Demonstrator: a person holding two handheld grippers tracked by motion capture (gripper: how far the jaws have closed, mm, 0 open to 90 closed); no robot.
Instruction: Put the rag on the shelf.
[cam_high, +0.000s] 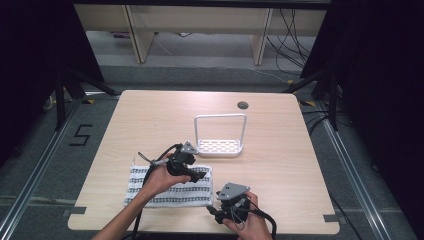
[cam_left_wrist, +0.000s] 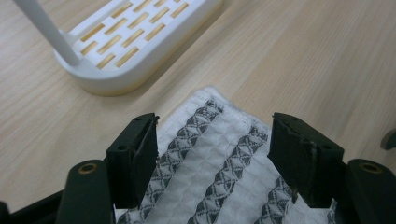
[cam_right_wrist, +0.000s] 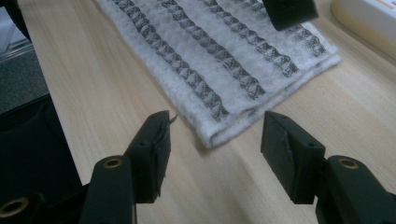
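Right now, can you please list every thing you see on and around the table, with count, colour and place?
Towel: one, white with dark patterned stripes, folded flat on the near left part of the table.
Rack: one, white, slotted base with a tall loop handle, at the middle of the table, just beyond the towel.
Table: one, light wood, with a dark round hole near its far edge.
Tape marks: two, grey, at the near corners of the table.
Left gripper: one, black, jaws open over the towel's far corner, not touching it.
Right gripper: one, black, jaws open on either side of the towel's near corner.
Hands: two, each holding a gripper.
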